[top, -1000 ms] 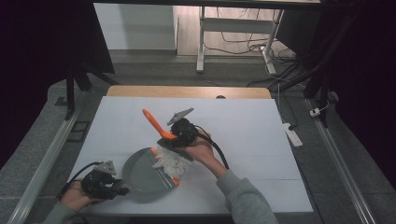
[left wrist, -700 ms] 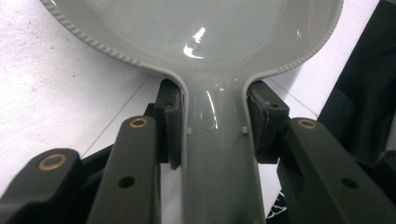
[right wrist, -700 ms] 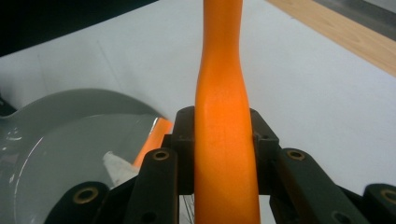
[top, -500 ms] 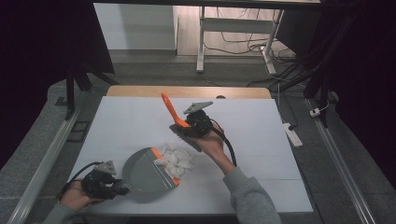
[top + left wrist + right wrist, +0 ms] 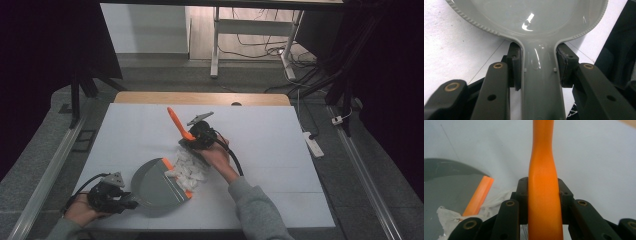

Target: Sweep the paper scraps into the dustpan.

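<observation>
While left tongs (image 5: 127, 204) clamp the dustpan (image 5: 160, 187), right tongs (image 5: 192, 139) grip the brush (image 5: 176, 121).

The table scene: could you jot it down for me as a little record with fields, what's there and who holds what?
surface: white table
left gripper: jaws shut on the grey dustpan's handle
dustpan: flat on the table, orange strip along its front edge
right gripper: jaws shut on the orange brush handle
brush handle: slants up and away from the person
white scraps: piled at the dustpan's front edge, some on the pan
</observation>
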Demonstrator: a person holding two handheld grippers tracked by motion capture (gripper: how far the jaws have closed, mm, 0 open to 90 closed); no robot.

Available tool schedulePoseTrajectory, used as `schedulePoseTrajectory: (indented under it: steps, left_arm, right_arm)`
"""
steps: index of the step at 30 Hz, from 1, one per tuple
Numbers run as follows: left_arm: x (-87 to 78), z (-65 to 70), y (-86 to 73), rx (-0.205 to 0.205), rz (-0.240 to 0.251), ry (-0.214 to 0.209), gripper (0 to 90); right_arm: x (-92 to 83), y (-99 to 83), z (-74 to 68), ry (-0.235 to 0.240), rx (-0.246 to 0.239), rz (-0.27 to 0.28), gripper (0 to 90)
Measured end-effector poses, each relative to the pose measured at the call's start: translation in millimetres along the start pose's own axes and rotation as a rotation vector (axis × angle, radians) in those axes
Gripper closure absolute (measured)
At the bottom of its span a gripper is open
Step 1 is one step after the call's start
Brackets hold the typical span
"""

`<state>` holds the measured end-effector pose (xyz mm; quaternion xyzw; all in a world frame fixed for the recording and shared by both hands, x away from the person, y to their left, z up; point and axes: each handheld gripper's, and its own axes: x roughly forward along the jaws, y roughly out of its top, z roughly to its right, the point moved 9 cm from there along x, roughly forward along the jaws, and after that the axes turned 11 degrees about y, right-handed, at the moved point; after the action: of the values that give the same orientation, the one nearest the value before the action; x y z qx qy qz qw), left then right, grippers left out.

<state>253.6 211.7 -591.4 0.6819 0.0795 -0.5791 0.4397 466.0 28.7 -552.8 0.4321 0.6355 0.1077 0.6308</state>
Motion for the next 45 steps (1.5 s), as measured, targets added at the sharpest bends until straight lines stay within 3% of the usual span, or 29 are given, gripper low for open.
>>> schedulePoseTrajectory:
  steps: [4, 11, 19, 23, 28, 32, 39, 45]
  left_arm:
    - [0.0, 0.1, 0.1, 0.0, 0.0, 0.002, 61.3]
    - [0.4, 0.0, 0.6, 0.004, -0.004, 0.004, 61.3]
    - [0.6, 0.3, 1.0, 0.005, -0.004, 0.005, 61.3]
    - [0.8, 0.4, 0.8, 0.005, -0.004, 0.004, 61.3]
    - [0.6, 0.5, 1.1, 0.005, -0.001, 0.004, 61.3]
    - [0.7, 0.4, 1.1, 0.003, -0.002, 0.005, 61.3]
    - [1.2, 0.6, 1.1, -0.001, -0.005, 0.006, 61.3]
    - [1.3, 0.7, 1.0, 0.0, -0.004, 0.005, 61.3]
  right_arm:
    - [11.0, 0.2, -15.2, 0.04, -0.001, -0.008, 70.4]
    - [21.9, -1.3, -46.6, 0.094, -0.048, -0.035, 70.4]
    - [26.9, 5.2, -92.3, 0.224, -0.088, -0.016, 70.4]
    - [16.8, 16.2, -105.3, 0.233, -0.125, 0.03, 70.3]
    - [-9.0, 30.0, -100.2, 0.192, -0.148, 0.119, 70.3]
    - [-27.3, 32.9, -89.4, 0.163, -0.133, 0.16, 70.3]
    - [-42.9, 25.8, -64.4, 0.094, -0.086, 0.19, 70.3]
    - [-41.7, 9.3, -43.7, 0.036, -0.051, 0.145, 70.3]
